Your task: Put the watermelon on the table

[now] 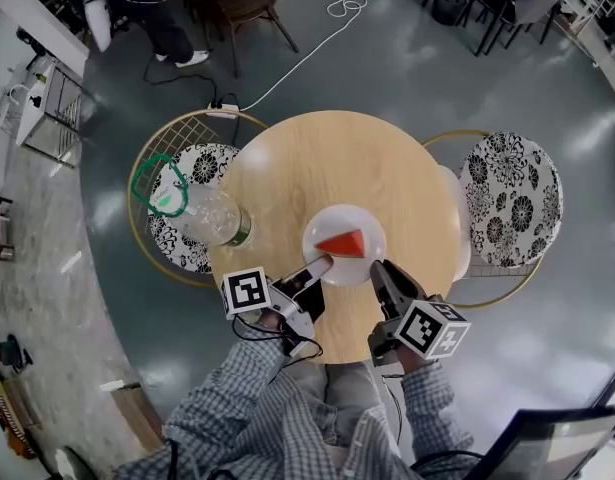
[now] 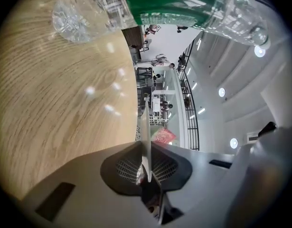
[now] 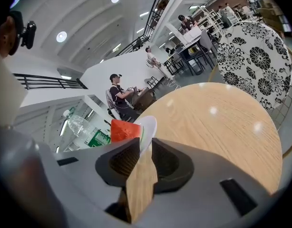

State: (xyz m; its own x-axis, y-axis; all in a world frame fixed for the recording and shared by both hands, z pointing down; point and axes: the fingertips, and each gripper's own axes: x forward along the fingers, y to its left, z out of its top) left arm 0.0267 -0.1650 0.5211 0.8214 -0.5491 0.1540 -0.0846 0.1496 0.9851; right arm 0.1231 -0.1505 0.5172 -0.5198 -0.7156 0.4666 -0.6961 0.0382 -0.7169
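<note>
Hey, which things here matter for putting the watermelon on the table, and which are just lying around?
Job: watermelon slice, white plate under it, round wooden table, left tool and right tool gripping the plate's rim.
Lying about: plastic bottle with green label, floral-cushioned chairs, power strip on floor.

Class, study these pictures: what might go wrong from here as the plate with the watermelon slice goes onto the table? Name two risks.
1. The left tongs and right tongs pinch the plate only at its near rim; an uneven tilt could slide the watermelon slice off.
2. The bottle lies on its side at the left edge of the table; a knock might roll it off.
</note>
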